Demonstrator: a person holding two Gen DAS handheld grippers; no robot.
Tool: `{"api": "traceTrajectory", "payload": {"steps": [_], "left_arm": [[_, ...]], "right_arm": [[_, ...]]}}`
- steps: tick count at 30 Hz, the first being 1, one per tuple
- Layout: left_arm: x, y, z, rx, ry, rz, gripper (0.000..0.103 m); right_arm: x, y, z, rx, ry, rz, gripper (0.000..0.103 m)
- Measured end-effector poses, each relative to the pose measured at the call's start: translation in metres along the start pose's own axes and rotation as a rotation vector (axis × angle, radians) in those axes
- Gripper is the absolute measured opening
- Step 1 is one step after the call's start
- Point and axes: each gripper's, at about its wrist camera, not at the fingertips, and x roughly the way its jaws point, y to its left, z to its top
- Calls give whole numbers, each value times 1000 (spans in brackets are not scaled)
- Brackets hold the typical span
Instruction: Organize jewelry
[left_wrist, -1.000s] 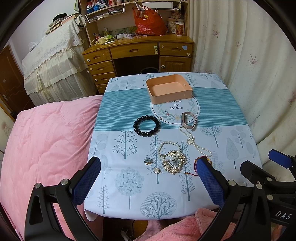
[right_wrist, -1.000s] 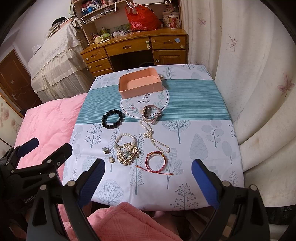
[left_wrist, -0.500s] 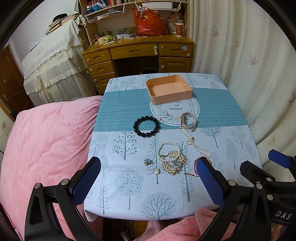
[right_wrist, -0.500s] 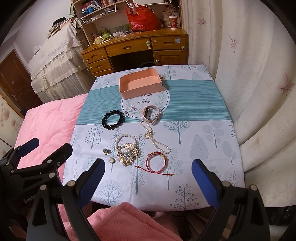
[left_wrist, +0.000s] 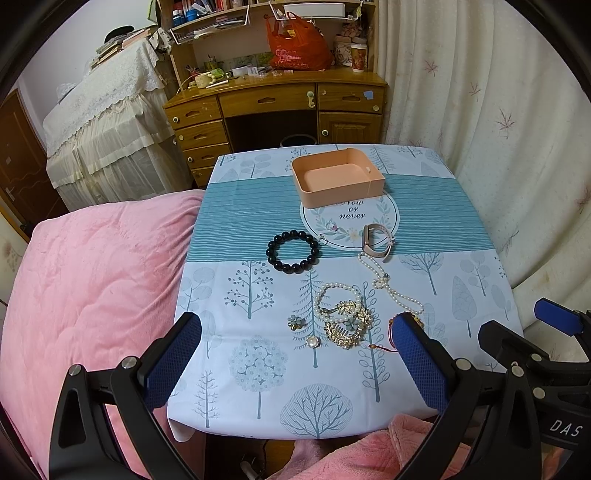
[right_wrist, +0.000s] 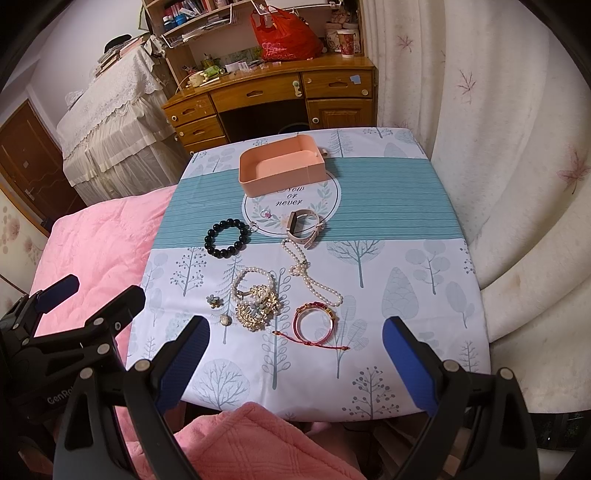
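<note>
Nothing sorted yet: from my remote seat I see the peach tray (left_wrist: 338, 186) standing bare at the far end of the bench (right_wrist: 424, 229), while every piece of jewelry lies loose on the tree-print cloth. The black bead bracelet (left_wrist: 293, 251) and the pink watch (left_wrist: 376, 242) rest nearest the tray, at the edge of the printed circle. The pearl necklace (right_wrist: 312, 275) trails from the watch toward me, ending just beside the red bangle (right_wrist: 315, 322) with its red cord. To their left sit a pearl bracelet (left_wrist: 338, 297) overlapped by a gold comb (left_wrist: 347, 326), a small flower brooch (left_wrist: 295, 322) and a round pearl stud (left_wrist: 313, 341). My left tool (left_wrist: 295, 356) and right tool (right_wrist: 295, 350) both hover at the near edge, jaws spread wide, holding nothing. By my reckoning the whole job remains: each piece must be lifted into the tray, and the tangled pearl-and-comb pair looks the fiddliest.
</note>
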Motion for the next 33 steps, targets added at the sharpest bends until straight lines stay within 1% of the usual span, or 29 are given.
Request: {"api": "traceTrajectory", "payload": {"steps": [16,19,22,25,27,30,33], "left_arm": [[1,-2,2,3,5,-15,101],[1,0,2,7,5,-52,97],[4,1,-1,19,16,-94,97],[13,9,-9,23,45,-169,97],[24,14,-17,39,77,-211,97],[48,16,-34,94,145,-232,97],[75,17,-52,150,205,-241,97]], "right_arm": [[-2,1,-1,0,1,-2,95],[-3,1,-2,4,-1,1,95],[-4,1,-4,11,-11,14,95],[-1,-1,-9,34,-27,20,95],[14,-5,-17,40,-23,-19,95],[40,-7,-39,42,-26,-72,95],[64,-7,-59,37,-18,-103,95]]}}
